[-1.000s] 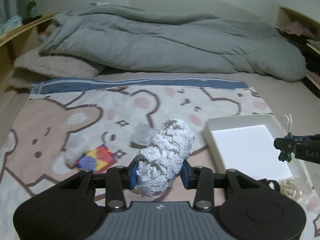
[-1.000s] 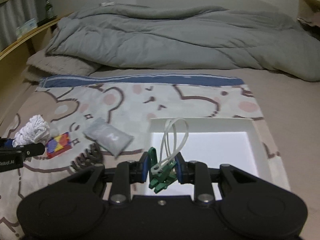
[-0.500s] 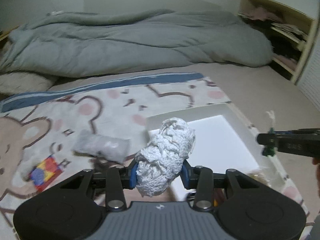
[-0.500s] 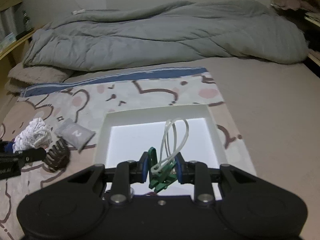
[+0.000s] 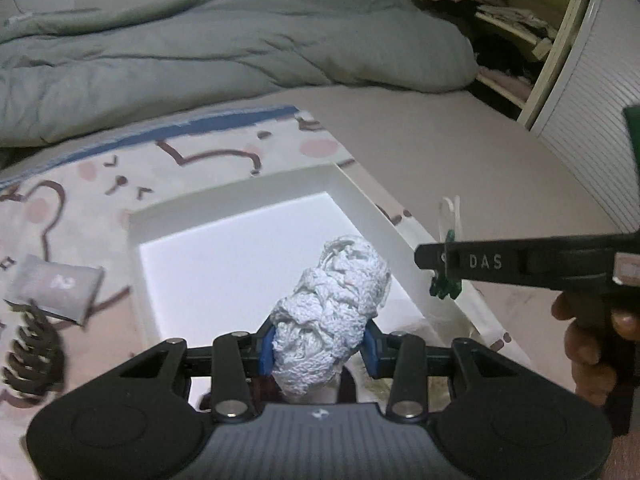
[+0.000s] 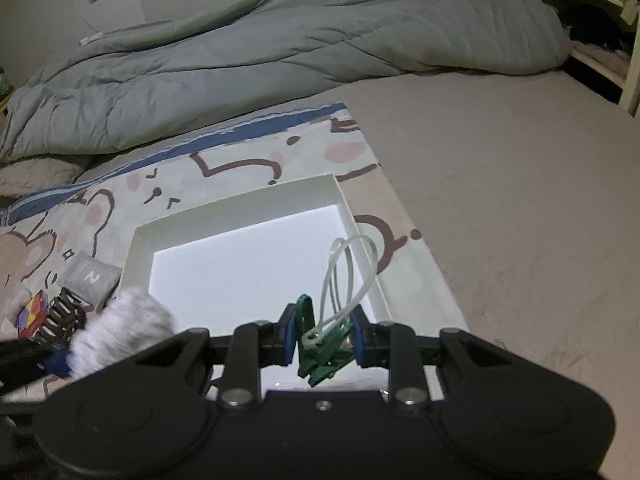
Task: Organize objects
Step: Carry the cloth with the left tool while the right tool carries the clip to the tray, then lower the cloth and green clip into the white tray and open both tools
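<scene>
Fingers of the left gripper (image 5: 318, 350) clamp a white knitted bundle (image 5: 334, 312) above the white tray (image 5: 400, 236) near its front edge. At the tray's right edge, the right gripper (image 6: 324, 340), level, pinches a green clip with white loops (image 6: 326, 344).

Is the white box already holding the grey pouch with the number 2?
No, the pouch lies on the blanket left of the box, outside its wall.
</scene>
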The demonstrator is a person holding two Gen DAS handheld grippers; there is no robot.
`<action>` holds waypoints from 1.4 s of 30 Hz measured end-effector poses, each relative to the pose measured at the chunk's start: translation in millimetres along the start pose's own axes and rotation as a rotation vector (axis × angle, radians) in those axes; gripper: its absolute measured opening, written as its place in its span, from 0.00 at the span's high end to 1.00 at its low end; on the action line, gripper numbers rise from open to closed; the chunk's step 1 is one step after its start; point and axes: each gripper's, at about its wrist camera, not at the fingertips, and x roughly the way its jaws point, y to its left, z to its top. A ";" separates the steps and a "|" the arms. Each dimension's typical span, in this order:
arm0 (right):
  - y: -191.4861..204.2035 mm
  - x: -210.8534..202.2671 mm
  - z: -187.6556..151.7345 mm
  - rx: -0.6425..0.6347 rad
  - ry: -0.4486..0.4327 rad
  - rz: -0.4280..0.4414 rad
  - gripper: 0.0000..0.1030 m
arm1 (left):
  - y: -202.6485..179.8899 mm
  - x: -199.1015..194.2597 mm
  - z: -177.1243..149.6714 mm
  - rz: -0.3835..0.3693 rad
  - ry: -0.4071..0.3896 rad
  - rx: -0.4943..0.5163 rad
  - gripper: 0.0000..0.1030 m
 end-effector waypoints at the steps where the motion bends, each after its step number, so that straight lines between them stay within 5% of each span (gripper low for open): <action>1: -0.9 1.7 0.3 0.005 0.000 -0.003 0.73 | -1.5 5.4 0.0 -0.001 0.007 -0.010 0.59; 5: -2.7 5.5 2.0 0.020 0.002 -0.007 0.73 | -0.9 33.0 1.8 -0.025 0.014 -0.090 0.59; 9: -2.6 6.3 2.7 0.029 0.000 -0.004 0.73 | -7.1 59.3 10.3 0.039 0.000 0.001 0.58; 15: -5.9 11.3 2.2 0.058 0.022 0.040 0.73 | -3.5 83.2 9.8 0.082 0.100 0.090 0.58; 23: -2.6 20.8 2.7 0.088 0.047 0.048 0.73 | 5.7 91.3 1.2 0.058 0.167 0.038 0.57; 27: -2.0 20.5 2.3 0.104 0.052 0.050 0.48 | 8.0 92.3 -0.5 0.081 0.168 0.045 0.50; 42: -5.8 19.0 -1.2 0.067 0.080 0.029 0.48 | 6.4 73.8 6.6 0.102 0.152 0.093 0.45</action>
